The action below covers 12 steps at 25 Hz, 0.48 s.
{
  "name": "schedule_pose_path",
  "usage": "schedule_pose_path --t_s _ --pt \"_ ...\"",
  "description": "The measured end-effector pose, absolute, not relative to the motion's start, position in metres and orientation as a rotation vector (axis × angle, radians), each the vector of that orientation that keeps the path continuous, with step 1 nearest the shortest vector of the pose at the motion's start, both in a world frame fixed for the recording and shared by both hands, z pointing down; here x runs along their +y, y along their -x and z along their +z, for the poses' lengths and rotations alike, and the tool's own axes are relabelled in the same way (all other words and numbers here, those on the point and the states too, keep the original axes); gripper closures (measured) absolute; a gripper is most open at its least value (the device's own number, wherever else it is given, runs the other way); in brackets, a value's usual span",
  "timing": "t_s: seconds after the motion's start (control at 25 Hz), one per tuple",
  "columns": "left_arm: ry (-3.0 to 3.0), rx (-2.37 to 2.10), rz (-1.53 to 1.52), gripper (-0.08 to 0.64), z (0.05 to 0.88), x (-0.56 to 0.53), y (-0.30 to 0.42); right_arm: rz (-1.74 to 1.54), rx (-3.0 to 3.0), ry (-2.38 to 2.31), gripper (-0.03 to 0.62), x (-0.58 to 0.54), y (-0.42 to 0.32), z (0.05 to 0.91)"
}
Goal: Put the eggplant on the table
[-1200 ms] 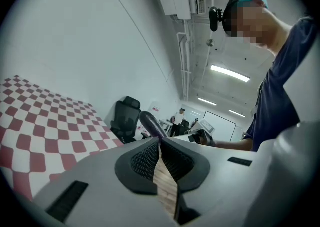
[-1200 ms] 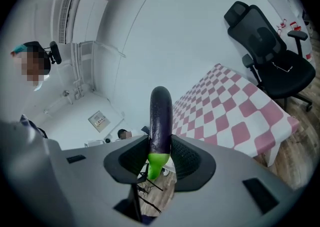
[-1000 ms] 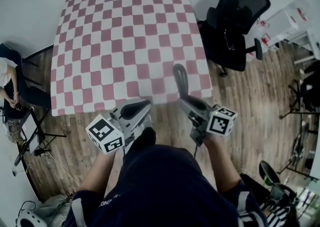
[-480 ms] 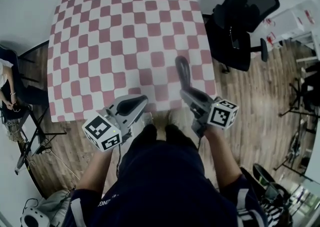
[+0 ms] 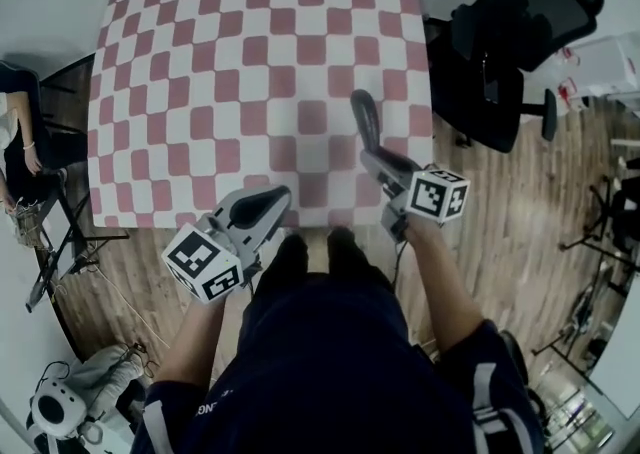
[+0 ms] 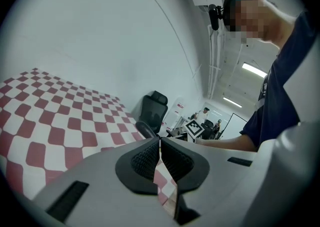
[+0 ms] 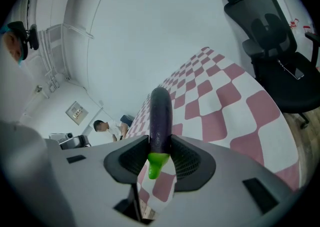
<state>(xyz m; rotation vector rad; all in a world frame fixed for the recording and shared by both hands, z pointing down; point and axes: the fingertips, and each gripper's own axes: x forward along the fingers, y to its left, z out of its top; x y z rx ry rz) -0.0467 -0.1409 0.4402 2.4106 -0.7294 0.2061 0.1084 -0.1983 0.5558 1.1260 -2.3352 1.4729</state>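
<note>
A dark purple eggplant [image 5: 365, 120] with a green stem [image 7: 156, 163] sticks forward out of my right gripper [image 5: 378, 157], whose jaws are shut on its stem end. It hangs over the near right part of the table [image 5: 250, 42], which wears a pink-and-white checked cloth. In the right gripper view the eggplant [image 7: 161, 116] stands between the black pads [image 7: 187, 160], pointing at the cloth. My left gripper [image 5: 268, 204] hovers at the table's near edge, shut with nothing in it; its pads [image 6: 145, 161] meet in the left gripper view.
A black office chair [image 5: 510, 42] stands close to the table's right side, and shows too in the right gripper view [image 7: 270, 31]. A seated person [image 5: 15, 142] and a stand [image 5: 60, 262] are at the left on the wooden floor.
The table has come closer. Both grippers have moved forward, and the eggplant now reaches further over the cloth. The right grip on it is unchanged.
</note>
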Motion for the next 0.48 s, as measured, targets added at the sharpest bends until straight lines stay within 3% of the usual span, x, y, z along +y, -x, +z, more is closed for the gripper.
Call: schedule_pose_path --t_s 0.48 --pt "-2.319 -0.78 0.248 0.526 0.473 -0.185 0.017 1.284 -2.224 -1.068 0.446 -0.279 -0.114 0.62"
